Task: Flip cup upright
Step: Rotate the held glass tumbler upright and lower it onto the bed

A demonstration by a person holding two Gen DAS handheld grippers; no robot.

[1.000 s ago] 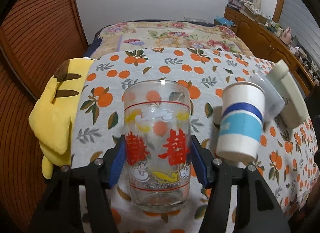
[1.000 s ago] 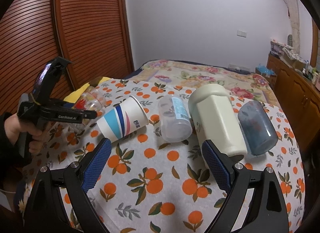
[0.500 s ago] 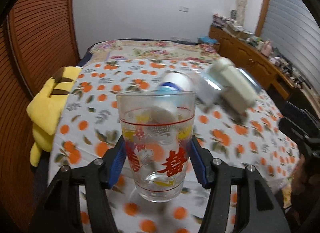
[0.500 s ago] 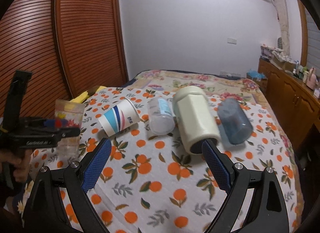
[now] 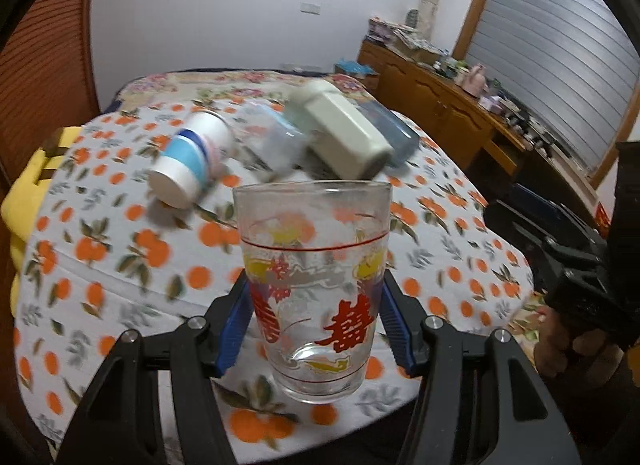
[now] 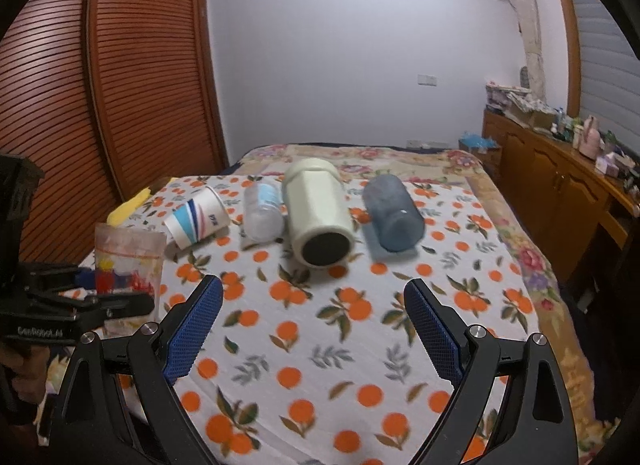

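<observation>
Left wrist view: glass cup (image 5: 314, 289) stands upright, clenched between left gripper (image 5: 314, 331) pads; right gripper (image 6: 312, 325) spread, holding nothing.

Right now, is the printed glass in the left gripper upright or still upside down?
Upright. The glass has its open rim on top and thick base at the bottom, held between the jaws of the left gripper.
</observation>
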